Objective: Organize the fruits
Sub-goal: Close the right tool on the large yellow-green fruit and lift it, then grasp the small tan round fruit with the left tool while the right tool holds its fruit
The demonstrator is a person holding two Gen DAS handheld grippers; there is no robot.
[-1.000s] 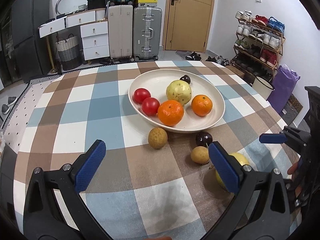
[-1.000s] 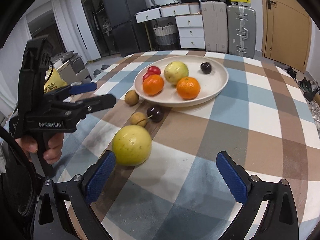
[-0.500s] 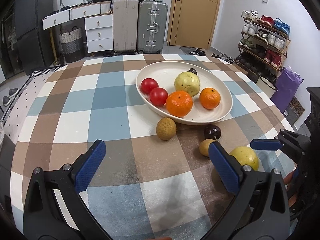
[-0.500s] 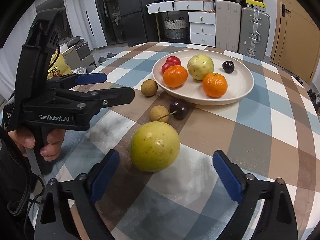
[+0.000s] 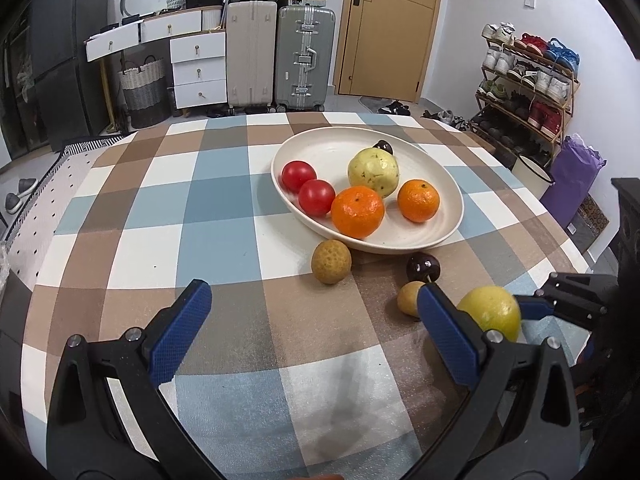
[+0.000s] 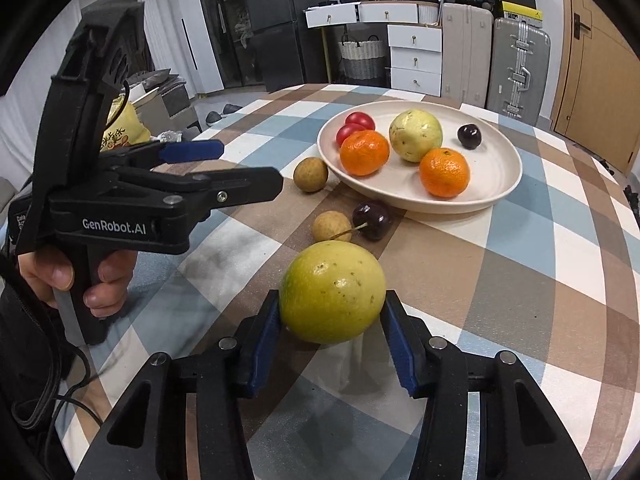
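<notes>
Right claw (image 6: 330, 334) has both blue pads against the sides of the big yellow-green fruit (image 6: 332, 297), so it's gripping it; the fruit looks to be sitting on the checked table (image 6: 500, 280) at the near edge, not lifted yet. Left claw (image 5: 312, 336) hangs wide open over the cloth, nothing between its pads, well short of any fruit.

Target is the white plate (image 6: 502, 188), which already holds two oranges (image 6: 364, 152), a pale guava-like fruit (image 6: 416, 135), two tomatoes (image 6: 354, 128) and one cherry (image 6: 469, 136). Loose on the table: a brown round fruit (image 6: 311, 174) just beside the plate rim, a smaller tan one (image 6: 332, 226) and a dark cherry (image 6: 372, 220) with its stem, both directly between the held fruit and the plate.

My read on doing this well:
- Pads sit at about the widest part of the fruit, good. Keep the squeeze steady; round skin can squirt out if pressure drops.
- Lift straight up first, so the cherry and tan fruit aren't knocked on the way.
- Free space on the plate is the right-hand part, past the near orange. Set it there, low, then release, otherwise it may roll into the others.
- Keep the left claw out of the path.
</notes>
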